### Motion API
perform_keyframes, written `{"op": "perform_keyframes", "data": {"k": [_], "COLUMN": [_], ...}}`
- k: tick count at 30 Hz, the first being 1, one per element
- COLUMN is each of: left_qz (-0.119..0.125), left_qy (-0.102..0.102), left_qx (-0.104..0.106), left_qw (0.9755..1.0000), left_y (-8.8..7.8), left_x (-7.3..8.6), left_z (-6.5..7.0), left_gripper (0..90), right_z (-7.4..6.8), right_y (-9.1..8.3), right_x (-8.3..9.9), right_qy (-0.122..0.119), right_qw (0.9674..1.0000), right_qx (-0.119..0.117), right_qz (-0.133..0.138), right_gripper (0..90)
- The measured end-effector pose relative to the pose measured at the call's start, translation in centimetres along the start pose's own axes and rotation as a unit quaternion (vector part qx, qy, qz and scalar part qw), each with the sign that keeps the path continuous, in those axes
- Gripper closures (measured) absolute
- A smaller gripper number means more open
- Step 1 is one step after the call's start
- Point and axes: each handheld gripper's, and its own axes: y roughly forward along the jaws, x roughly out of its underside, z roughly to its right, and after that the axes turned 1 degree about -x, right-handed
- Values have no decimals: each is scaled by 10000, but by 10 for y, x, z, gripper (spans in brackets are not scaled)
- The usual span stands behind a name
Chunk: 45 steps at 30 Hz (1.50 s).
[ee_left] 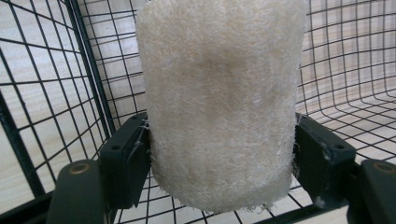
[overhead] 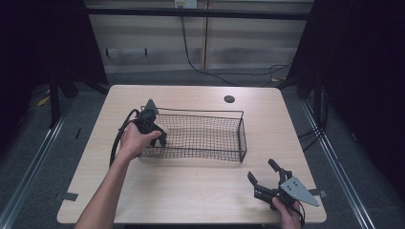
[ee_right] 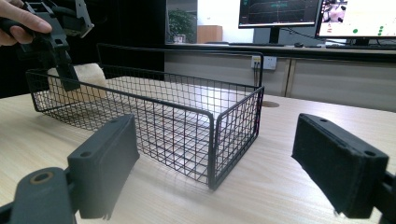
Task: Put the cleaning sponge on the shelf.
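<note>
Right tool [overhead: 265, 175] sits nearest the high view's camera, at about 5 o'clock on the bench [overhead: 191, 200], jaws spread wide and empty, the hand low at the bench edge. Looks parked clear of the work so the other arm has room. Basket [overhead: 241, 136] stands mid-bench, long side across. Left tool [overhead: 157, 136] hangs over its 9 o'clock end, tipped down into the inside; the hand wraps the grip from behind, so the load itself is hidden from above.

Left gripper view: both black pads pinch the loofah [ee_left: 219, 102] at its lower part, one pad at 8 o'clock and one at 4 o'clock. It stands upright between them, a pale fibrous cylinder, and the fibres bulge slightly at the pads, so the squeeze seems firm but light. Mesh shows behind and under it, so it is inside the basket, near a corner wall at 10 o'clock. Cannot tell whether its base touches the mesh floor.

Right gripper view: own two pads stand well apart at 7 and 4 o'clock, nothing between them, aimed at the basket's near corner [ee_right: 212, 140]. Far off at 10 o'clock the left tool [ee_right: 67, 77] holds the loofah [ee_right: 88, 74] low within the far end, below the rim. Judged: placing is in hand, release not yet done.
</note>
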Motion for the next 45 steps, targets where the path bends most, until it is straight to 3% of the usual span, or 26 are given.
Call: {"op": "perform_keyframes", "data": {"k": [3,7,27,35,45], "left_qz": [-20,-93,-190,-28,305], "left_qy": [6,20,-25,-6,-49], "left_qx": [26,-151,54,154,493], "left_qw": [10000,9998,9998,9999,9983], "left_y": [2,6,6,-2,-11], "left_x": [0,0,0,2,7], "left_z": [2,2,-2,-7,-14], "left_gripper": [277,277,231,205,184], "right_z": [0,0,0,0,0], "right_y": [0,0,0,0,0], "right_x": [0,0,0,0,0], "right_qy": [-8,-6,-4,-3,-7], "right_qw": [10000,10000,10000,10000,10000], "right_qx": [-15,-4,-8,-8,-16], "right_qz": [1,-6,-4,-4,-9], "right_gripper": [136,136,136,136,136]}}
